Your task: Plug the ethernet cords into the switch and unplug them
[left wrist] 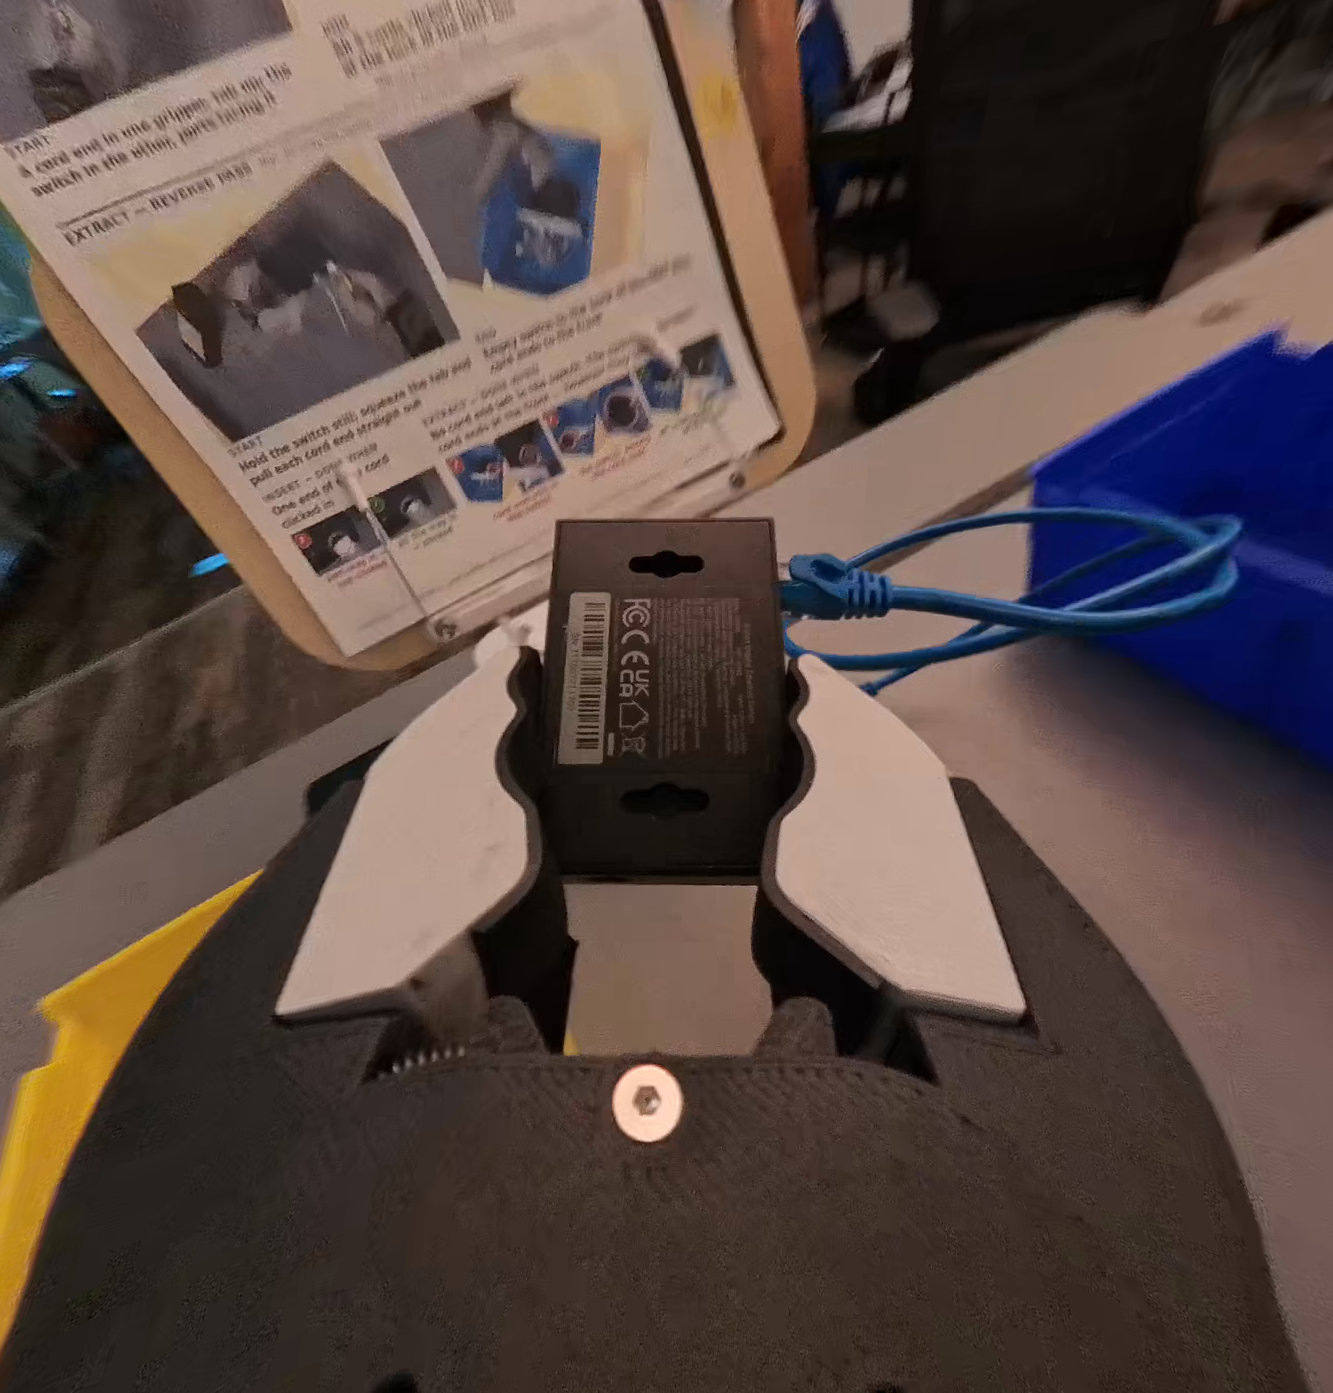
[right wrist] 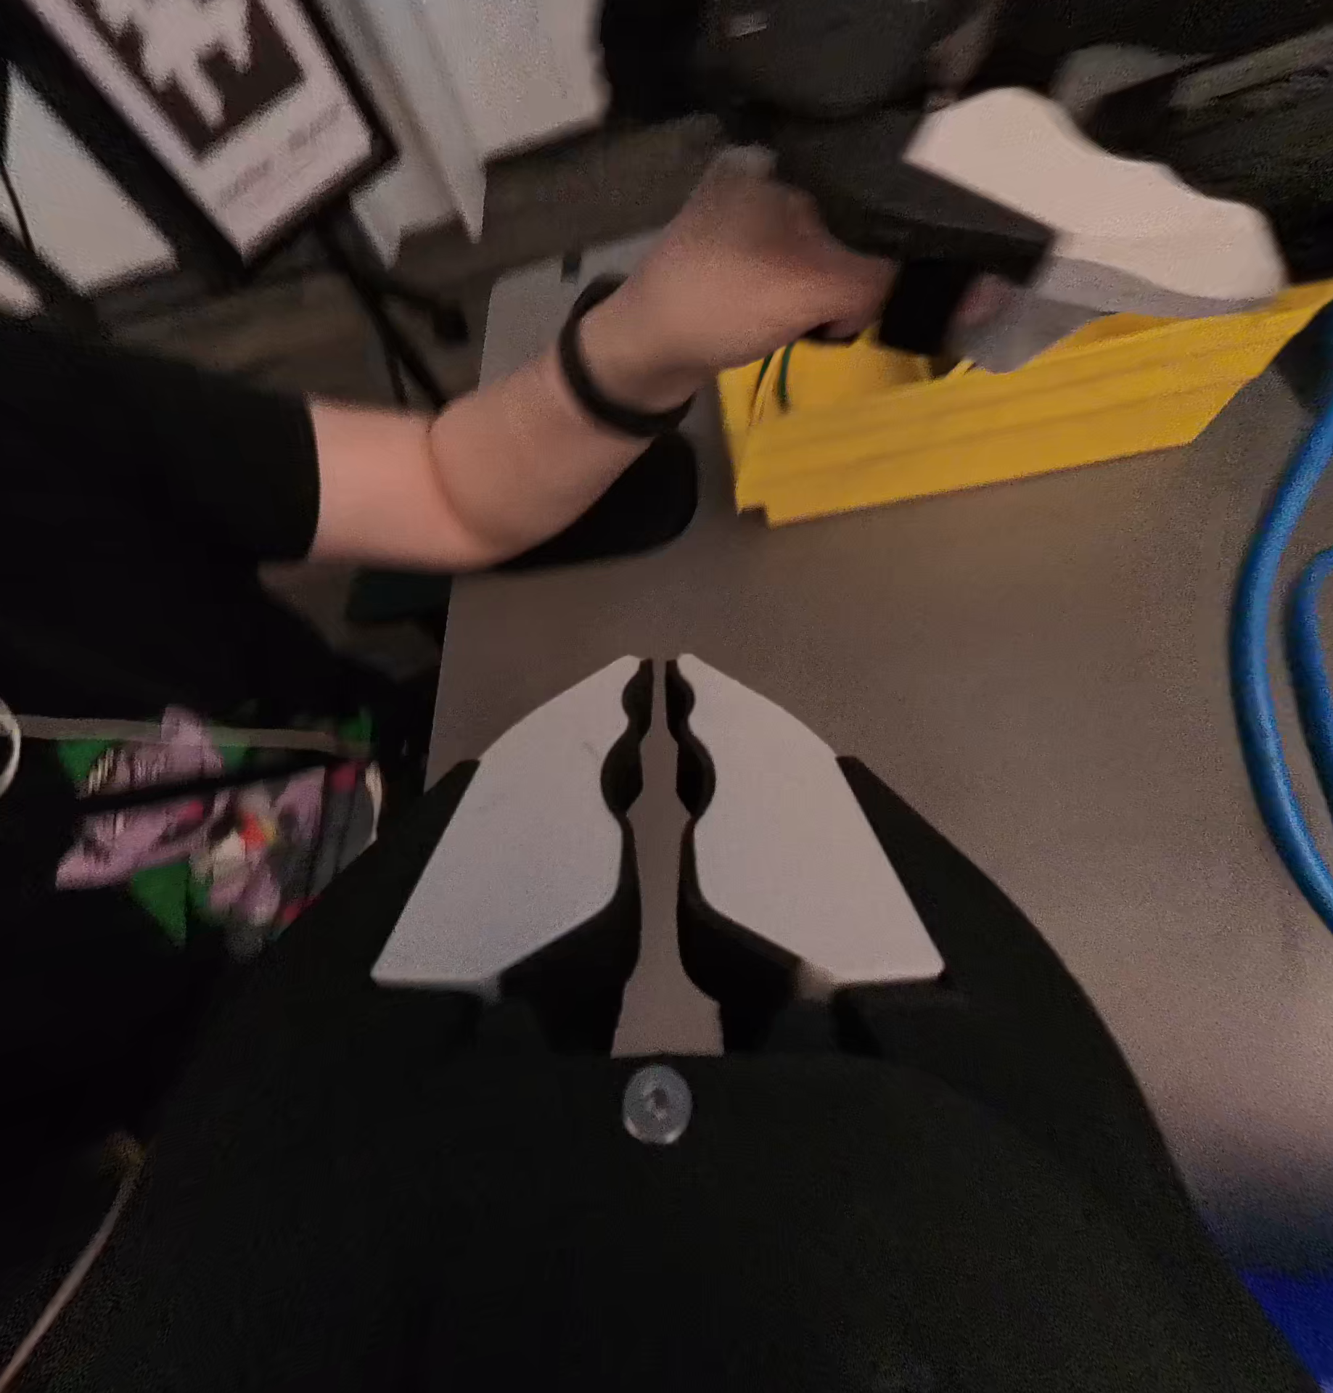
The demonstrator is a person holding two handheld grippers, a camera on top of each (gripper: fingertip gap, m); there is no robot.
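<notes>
Left gripper (left wrist: 659, 663) clamps the black switch (left wrist: 663, 701), blue cord (left wrist: 836, 592) plugged in.
Right gripper (right wrist: 658, 663) nearly closed, empty; blue bin (left wrist: 1213, 558) beside, yellow bin (right wrist: 949, 430) beyond.

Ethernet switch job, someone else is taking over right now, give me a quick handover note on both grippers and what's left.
Left gripper: shut on the black switch, held above the table with its labelled underside up.
Right gripper: fingers nearly together, nothing between them, over bare table.
Cords: one blue ethernet cord sits at the switch's right side, apparently plugged in; it loops toward the blue bin. The yellow bin is on the left; a thin cord shows inside.
Left: which cords remain cannot be told from here.
</notes>
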